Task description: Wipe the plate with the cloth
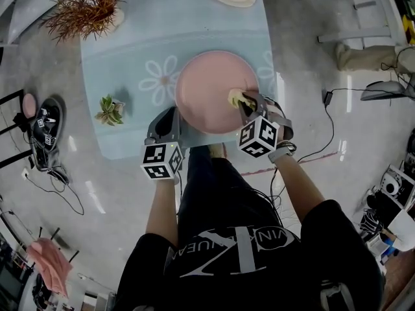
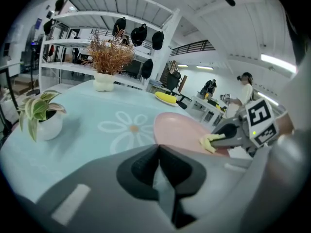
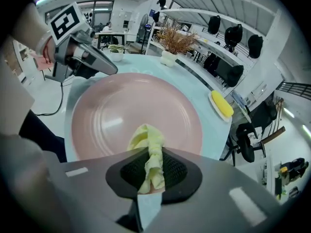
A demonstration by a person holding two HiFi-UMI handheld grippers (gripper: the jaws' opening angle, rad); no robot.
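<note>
Fingers of the right gripper (image 1: 242,102) were clamped on the yellow cloth (image 1: 237,98) in the head view, and its free end lay just ahead of them on the pink plate (image 1: 204,83). The left gripper (image 1: 174,112) sat over the pale blue surface (image 1: 123,57), the plate's rim just beside its tips. In the left gripper view its fingers (image 2: 141,166) met with nothing between them, the plate ahead to their right. In the right gripper view the cloth (image 3: 149,154) ran bunched between the fingers, its front end on the plate (image 3: 121,110). Wiping looked barely under way, since most of the plate lay beyond the cloth.
</note>
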